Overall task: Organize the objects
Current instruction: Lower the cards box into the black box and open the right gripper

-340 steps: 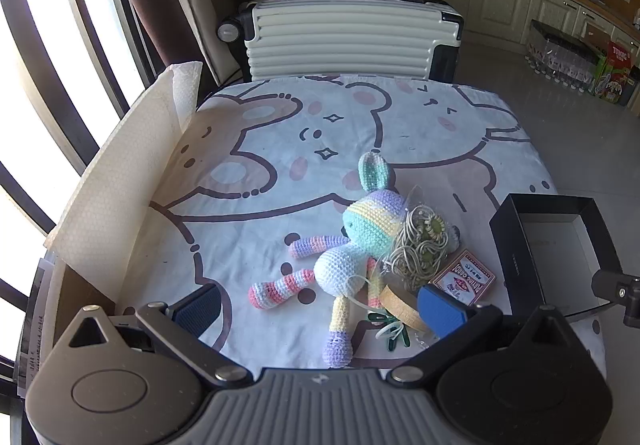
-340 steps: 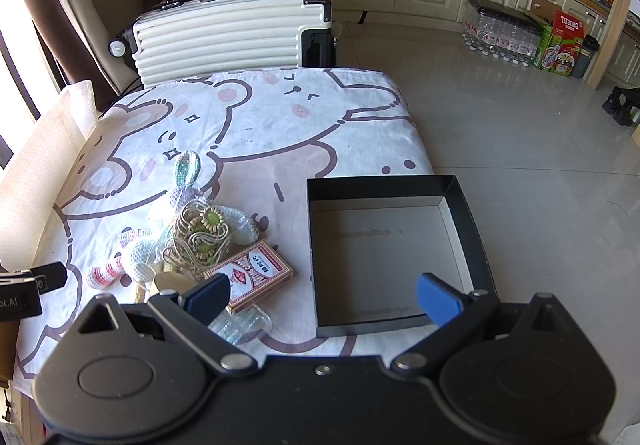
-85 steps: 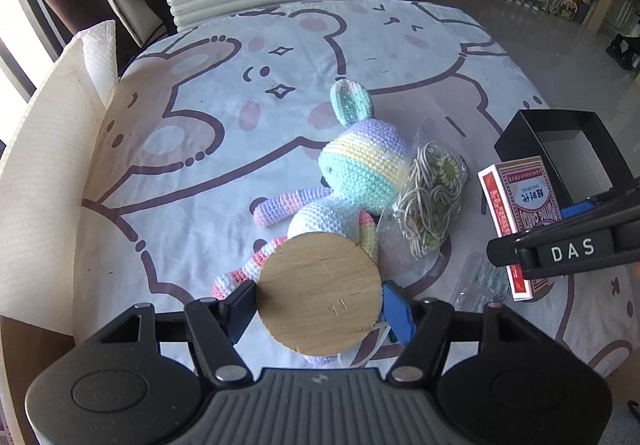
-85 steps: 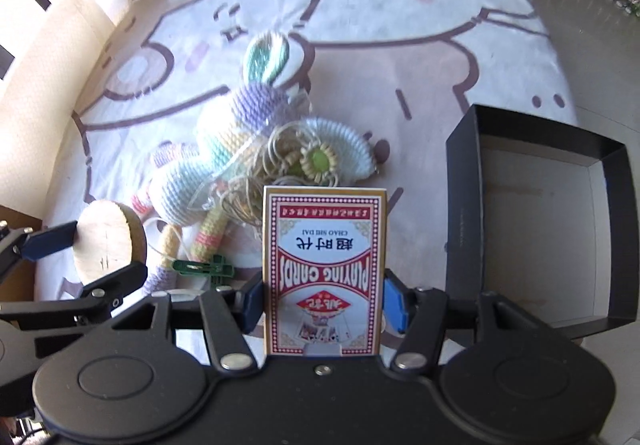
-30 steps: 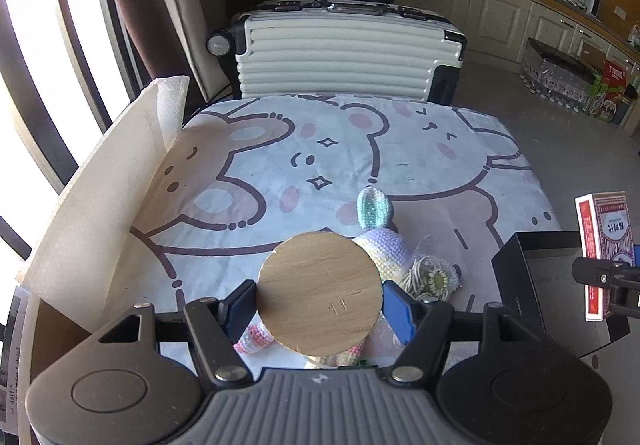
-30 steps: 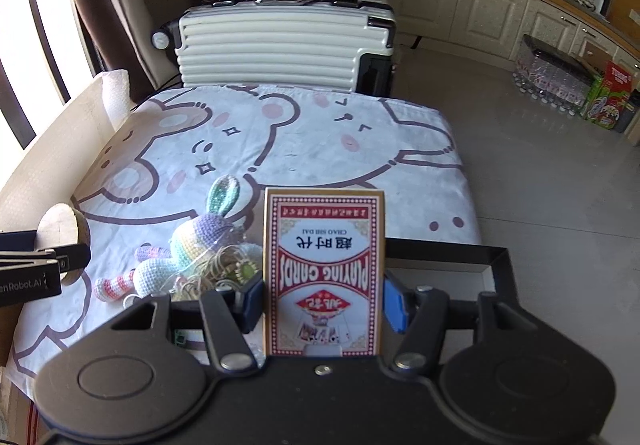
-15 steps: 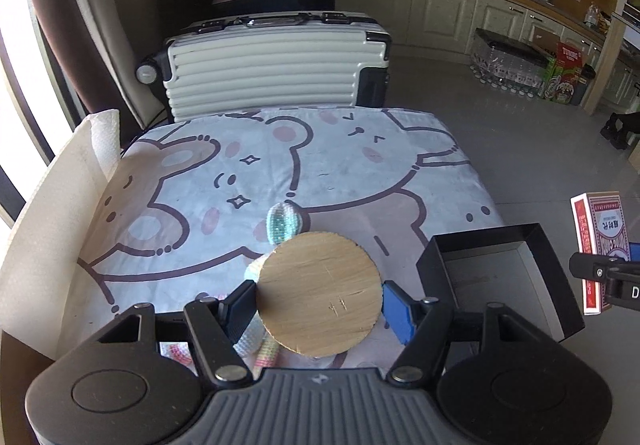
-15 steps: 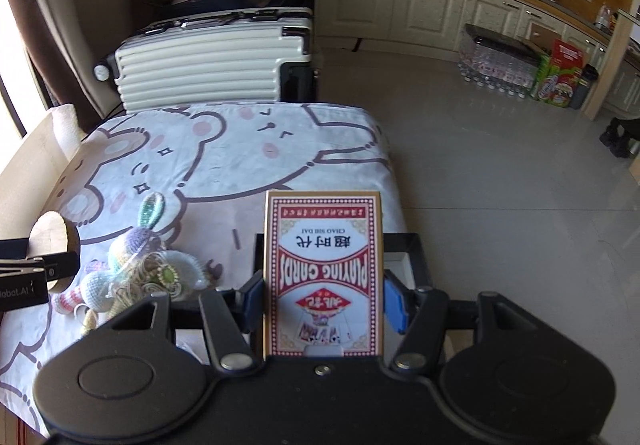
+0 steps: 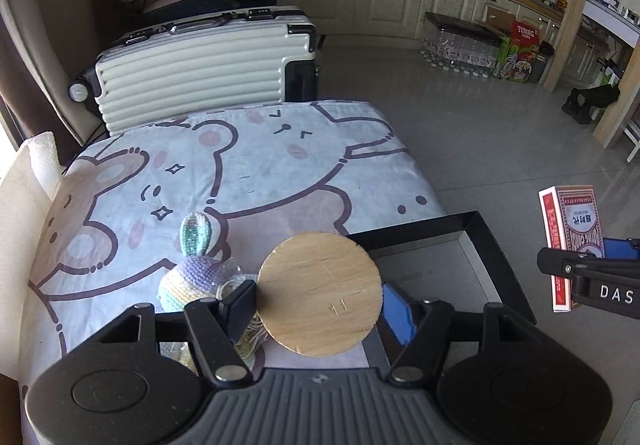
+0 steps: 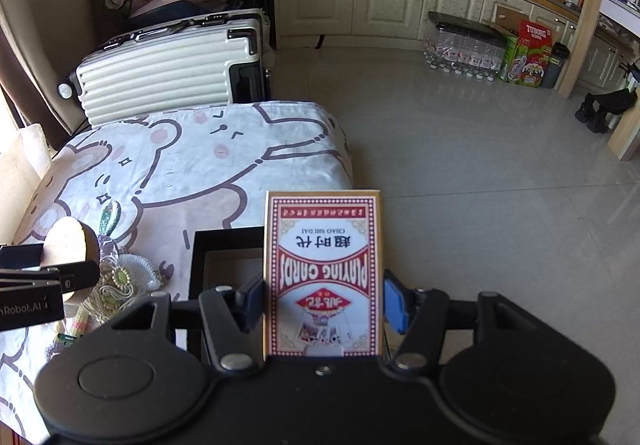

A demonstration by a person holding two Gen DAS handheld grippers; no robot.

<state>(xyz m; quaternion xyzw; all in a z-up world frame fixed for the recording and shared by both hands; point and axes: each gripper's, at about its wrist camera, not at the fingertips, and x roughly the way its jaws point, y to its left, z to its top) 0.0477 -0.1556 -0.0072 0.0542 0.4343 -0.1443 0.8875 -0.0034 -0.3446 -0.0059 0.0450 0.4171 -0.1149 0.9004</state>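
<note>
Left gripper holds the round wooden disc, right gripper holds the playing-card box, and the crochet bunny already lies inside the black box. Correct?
Not quite. The crochet bunny lies on the bedsheet beside the black box, as the left wrist view shows. Both grips are as stated.

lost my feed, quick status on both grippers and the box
Left gripper shut on wooden disc. Right gripper shut on playing cards. Black box open, nothing seen inside. Crochet bunny beside it, not blocking.
</note>
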